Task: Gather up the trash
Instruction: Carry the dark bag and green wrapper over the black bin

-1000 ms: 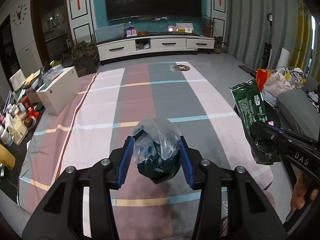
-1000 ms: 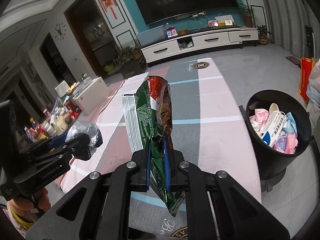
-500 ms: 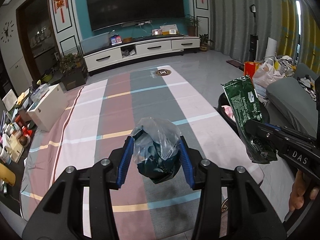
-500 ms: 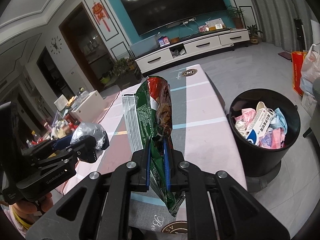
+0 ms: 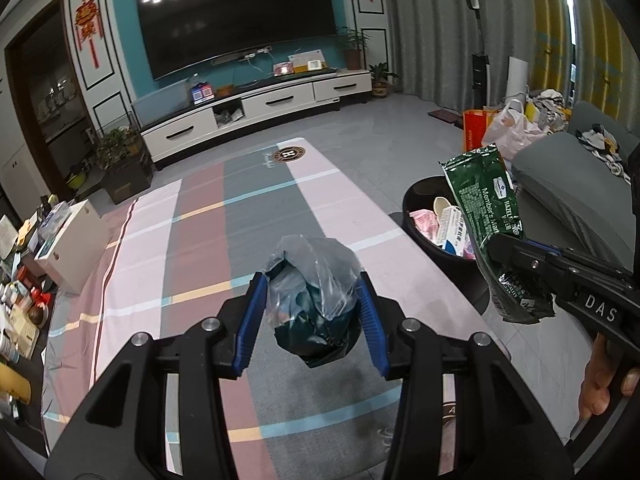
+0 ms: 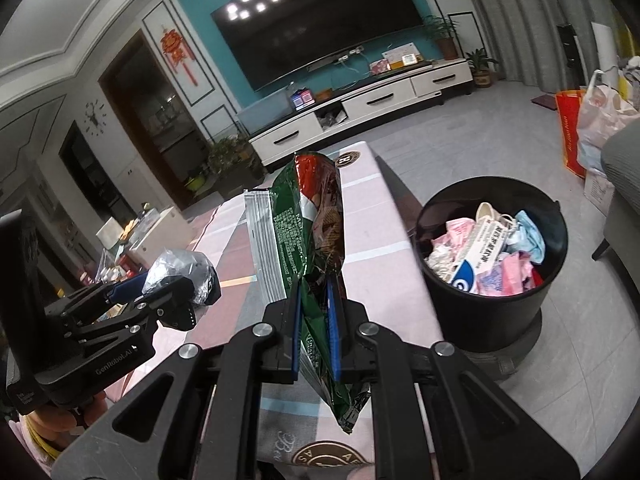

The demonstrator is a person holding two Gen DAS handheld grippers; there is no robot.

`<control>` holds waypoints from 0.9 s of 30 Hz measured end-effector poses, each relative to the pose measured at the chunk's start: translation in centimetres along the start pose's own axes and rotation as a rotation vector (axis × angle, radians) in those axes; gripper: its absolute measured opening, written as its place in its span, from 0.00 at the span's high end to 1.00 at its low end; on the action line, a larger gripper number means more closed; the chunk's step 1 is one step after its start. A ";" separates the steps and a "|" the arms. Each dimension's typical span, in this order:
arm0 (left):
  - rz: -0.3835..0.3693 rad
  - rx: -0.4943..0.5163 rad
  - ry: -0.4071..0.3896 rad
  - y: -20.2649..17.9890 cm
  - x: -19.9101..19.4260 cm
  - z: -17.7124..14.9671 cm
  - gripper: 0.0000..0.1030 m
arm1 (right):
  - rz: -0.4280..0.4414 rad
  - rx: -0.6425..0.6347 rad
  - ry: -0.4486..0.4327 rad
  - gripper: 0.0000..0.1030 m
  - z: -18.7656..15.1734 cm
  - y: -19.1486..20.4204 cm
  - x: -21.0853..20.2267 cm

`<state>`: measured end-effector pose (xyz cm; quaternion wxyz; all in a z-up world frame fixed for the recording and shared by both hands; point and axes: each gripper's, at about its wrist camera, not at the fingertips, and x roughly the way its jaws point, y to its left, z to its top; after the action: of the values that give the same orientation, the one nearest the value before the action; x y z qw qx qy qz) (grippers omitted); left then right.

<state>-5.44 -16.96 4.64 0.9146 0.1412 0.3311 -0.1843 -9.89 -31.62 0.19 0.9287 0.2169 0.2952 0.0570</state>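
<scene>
Bin (image 5: 416, 196) nearer than before | left hand-held gripper (image 5: 312, 316) clamps crumpled bag (image 5: 314, 276) | right (image 6: 316, 320) clamps snack packet (image 6: 316, 216)

A long table (image 5: 280, 216) runs away from the camera toward twelve o'clock, covered by a plaid cloth (image 5: 192, 248) in pink, dusty red and grey stripes crossed by thin blue and yellow lines, with a round dark emblem (image 5: 288, 154) printed at its far end (a second emblem (image 6: 332, 458) shows at the near edge in the right wrist view). At nine o'clock a white box (image 5: 72, 240) sits on the cloth, and beyond it, at the left edge, a clutter of small bottles and packets (image 5: 20, 304). On the grey tiled floor (image 5: 380, 136), at three o'clock beside the table, stands a black bin (image 6: 492, 312) full of wrappers
</scene>
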 end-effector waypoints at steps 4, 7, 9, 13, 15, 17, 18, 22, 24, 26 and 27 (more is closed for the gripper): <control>-0.013 0.026 -0.001 -1.4 0.4 0.5 0.55 | -0.015 0.023 -0.017 0.88 0.1 -1.1 -0.6; -0.024 0.046 0.000 -2.3 0.9 0.8 0.55 | -0.029 0.040 -0.035 0.88 0.1 -2.1 -1.2; -0.031 0.057 -0.001 -2.8 1.2 1.0 0.55 | -0.043 0.056 -0.046 0.88 0.2 -3.0 -1.5; -0.061 0.075 0.001 -4.2 2.4 1.7 0.55 | -0.076 0.099 -0.064 0.88 0.5 -5.0 -2.0; -0.085 0.077 0.004 -4.9 3.1 2.2 0.55 | -0.097 0.127 -0.074 0.88 0.5 -6.3 -2.2; -0.101 0.085 0.007 -5.9 4.0 2.8 0.54 | -0.113 0.146 -0.082 0.88 0.5 -7.3 -2.4; -0.110 0.088 0.009 -6.2 4.3 3.1 0.54 | -0.122 0.159 -0.086 0.88 0.5 -7.9 -2.4; -0.154 0.112 0.012 -8.3 6.4 4.5 0.54 | -0.148 0.190 -0.100 0.88 1.0 -9.9 -2.0; -0.169 0.124 0.011 -9.4 7.3 5.1 0.54 | -0.153 0.209 -0.099 0.88 1.4 -10.9 -1.5; -0.182 0.142 0.009 -10.8 8.5 5.8 0.54 | -0.163 0.233 -0.099 0.88 1.8 -12.1 -0.7; -0.184 0.148 0.006 -11.3 8.8 5.9 0.54 | -0.169 0.240 -0.100 0.88 2.0 -12.5 -0.4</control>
<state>-0.70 -31.42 1.70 0.8798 0.1778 0.3311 -0.2911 -9.36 -43.68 -3.62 0.9112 0.3032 0.2705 -0.0679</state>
